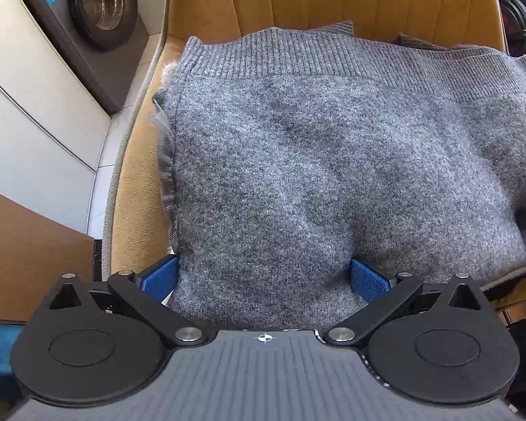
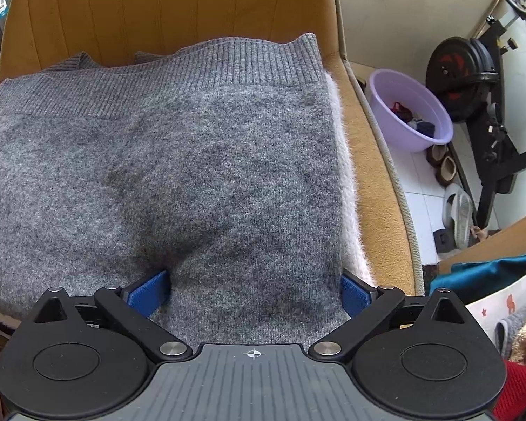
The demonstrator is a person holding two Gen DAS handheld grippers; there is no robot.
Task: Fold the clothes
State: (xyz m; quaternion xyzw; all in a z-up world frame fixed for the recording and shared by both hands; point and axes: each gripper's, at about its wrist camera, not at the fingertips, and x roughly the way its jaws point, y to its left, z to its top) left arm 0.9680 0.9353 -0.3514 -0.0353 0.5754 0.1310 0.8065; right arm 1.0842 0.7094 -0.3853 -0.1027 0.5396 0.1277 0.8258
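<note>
A folded grey knit sweater (image 1: 333, 161) lies on the seat of a tan chair (image 1: 136, 210), its ribbed hem toward the backrest. My left gripper (image 1: 263, 277) stands open at the sweater's near left edge, its blue pads (image 1: 161, 279) wide apart with a thick fold of the fabric between them. My right gripper (image 2: 254, 293) stands open at the near right edge of the sweater (image 2: 193, 175), blue pads (image 2: 147, 294) either side of a fabric bulge. A white fluffy layer (image 2: 347, 189) shows under the sweater's right edge.
A washing machine (image 1: 98, 10) and white cabinets (image 1: 28, 105) stand left of the chair. A purple basin (image 2: 408, 112) with small clothes, slippers (image 2: 456, 210) and an exercise bike (image 2: 473, 80) stand on the floor at the right. Teal and red cloth (image 2: 522, 389) lie near right.
</note>
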